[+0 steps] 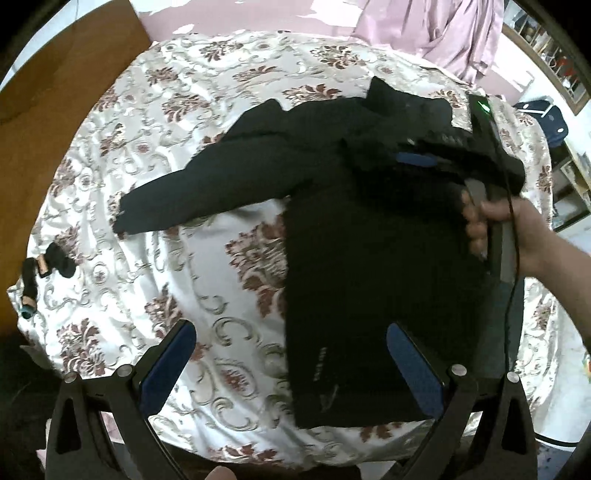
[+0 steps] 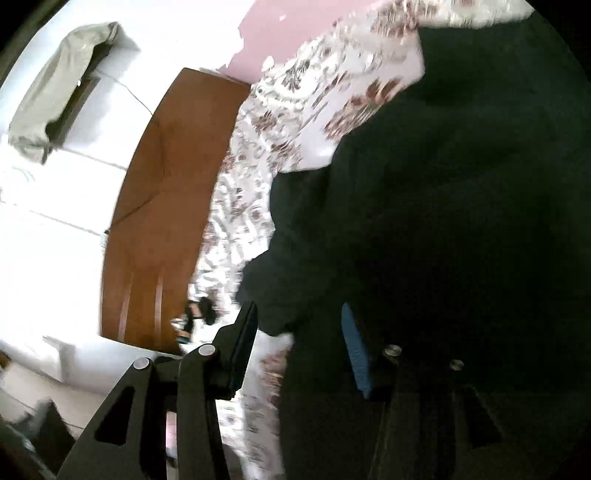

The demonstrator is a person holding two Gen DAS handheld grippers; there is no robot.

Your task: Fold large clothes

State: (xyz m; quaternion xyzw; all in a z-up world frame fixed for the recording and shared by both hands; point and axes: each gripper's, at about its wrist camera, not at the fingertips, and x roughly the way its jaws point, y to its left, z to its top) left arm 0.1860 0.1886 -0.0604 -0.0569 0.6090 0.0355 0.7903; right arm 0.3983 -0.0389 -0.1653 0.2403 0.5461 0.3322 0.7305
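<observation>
A black long-sleeved top lies on a bed with a white and maroon floral cover. Its left sleeve stretches out to the left. My left gripper is open above the top's lower hem, its right finger over the cloth. In the left wrist view my right gripper is over the top's upper right part, with black cloth bunched around its blue pads. In the right wrist view the black top fills the right side, and the right gripper has its jaws apart with cloth between them.
A brown wooden headboard stands at the bed's left. Small black items lie near the bed's left edge. A lilac cloth hangs behind the bed. Shelves and a dark bag are at the right.
</observation>
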